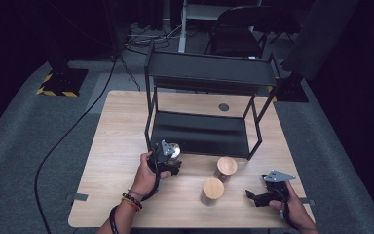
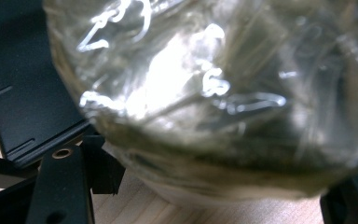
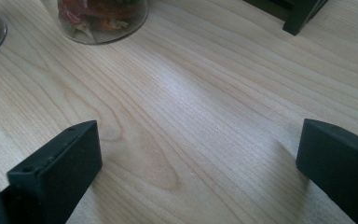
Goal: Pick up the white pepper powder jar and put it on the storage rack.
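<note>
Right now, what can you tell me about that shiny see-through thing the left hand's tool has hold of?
It looks like a clear jar, glassy and glinting under the light, with something pale and blurred inside. The left gripper has it between its black fingers, close to the front edge of the black rack's lower shelf, above the wooden table. In the left gripper view its curved wall is blurred. Whether it has a lid or rests on the table can't be told.

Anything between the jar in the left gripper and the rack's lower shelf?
Nothing visible. The left gripper holds the glass jar right at the lower shelf's front edge; the two wooden-lidded jars stand off to the right.
</note>
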Motion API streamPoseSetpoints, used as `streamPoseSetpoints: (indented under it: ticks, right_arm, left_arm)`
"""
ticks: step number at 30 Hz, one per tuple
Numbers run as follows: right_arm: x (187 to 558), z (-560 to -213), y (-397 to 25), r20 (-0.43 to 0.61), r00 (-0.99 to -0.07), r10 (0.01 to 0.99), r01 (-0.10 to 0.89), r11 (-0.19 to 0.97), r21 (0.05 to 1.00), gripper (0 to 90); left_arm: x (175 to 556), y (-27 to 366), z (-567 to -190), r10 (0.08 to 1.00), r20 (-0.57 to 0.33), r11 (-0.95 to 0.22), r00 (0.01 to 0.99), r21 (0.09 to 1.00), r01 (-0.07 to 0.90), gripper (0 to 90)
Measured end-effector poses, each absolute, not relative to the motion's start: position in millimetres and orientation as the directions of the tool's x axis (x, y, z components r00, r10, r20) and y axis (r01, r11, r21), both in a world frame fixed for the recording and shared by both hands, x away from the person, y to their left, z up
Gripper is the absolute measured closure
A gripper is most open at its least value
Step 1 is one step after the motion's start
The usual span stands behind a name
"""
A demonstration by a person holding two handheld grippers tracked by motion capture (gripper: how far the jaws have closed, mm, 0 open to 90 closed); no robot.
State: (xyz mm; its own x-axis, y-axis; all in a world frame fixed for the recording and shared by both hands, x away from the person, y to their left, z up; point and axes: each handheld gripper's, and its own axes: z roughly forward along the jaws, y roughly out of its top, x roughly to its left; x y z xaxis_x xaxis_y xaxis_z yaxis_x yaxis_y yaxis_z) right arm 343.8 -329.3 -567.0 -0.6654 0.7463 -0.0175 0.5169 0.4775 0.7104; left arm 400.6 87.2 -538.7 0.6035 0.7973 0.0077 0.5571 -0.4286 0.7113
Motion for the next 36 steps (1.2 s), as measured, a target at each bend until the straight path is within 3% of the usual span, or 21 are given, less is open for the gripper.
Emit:
streamPoseSetpoints:
  ticks: [36]
  right_arm:
    - [344,-567,-329,-0.018,-0.667,0.745,0.516,0.479,0.710,0.0]
  left_arm:
    - [413,81,-508,0.810,0.029,-0.420,0.585,0.726,0.545,29.5]
